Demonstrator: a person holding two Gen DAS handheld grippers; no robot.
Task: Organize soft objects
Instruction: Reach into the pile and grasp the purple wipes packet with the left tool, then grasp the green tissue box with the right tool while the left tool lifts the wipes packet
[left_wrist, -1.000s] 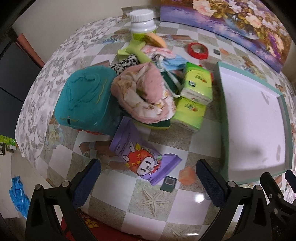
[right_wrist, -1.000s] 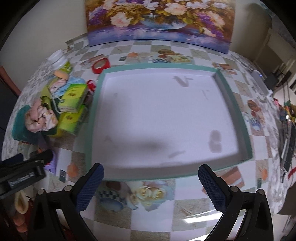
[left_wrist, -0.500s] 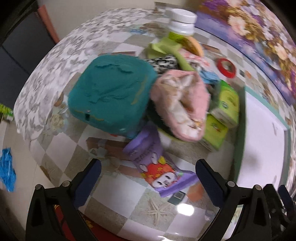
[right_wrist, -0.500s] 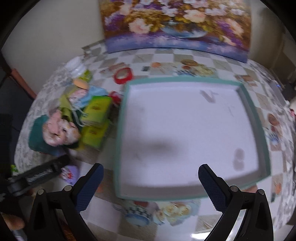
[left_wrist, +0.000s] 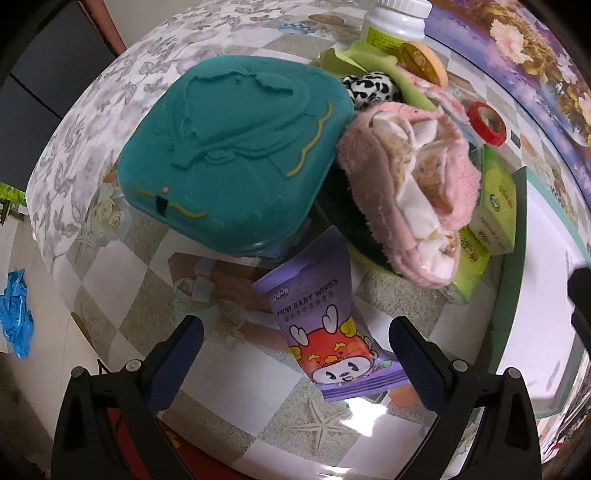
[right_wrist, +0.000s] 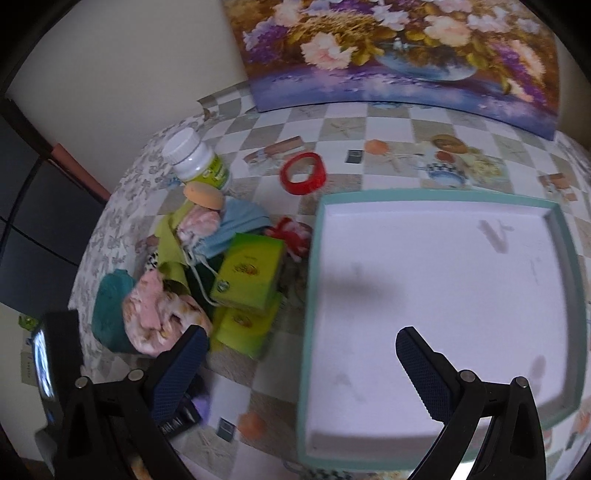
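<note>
The left claw (left_wrist: 295, 350) is hovering spread apart over the flat purple baby-wipes pouch (left_wrist: 325, 332) lying on the checkered desk (left_wrist: 122, 306) beside the teal cushion (left_wrist: 236, 147). Light, floppy and probably slick; pinching its crimped edge looks safest. The right claw (right_wrist: 299, 369) is gaping, holding nothing.

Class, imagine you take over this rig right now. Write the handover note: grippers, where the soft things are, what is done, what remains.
Left gripper: open, empty, over the purple baby-wipes pack.
Right gripper: open, empty, over the near-left part of the tray.
Soft things lie piled left of the tray: teal cushion, pink towel, green tissue packs, blue face mask.
Done: nothing is in the tray.
Left: everything.
</note>
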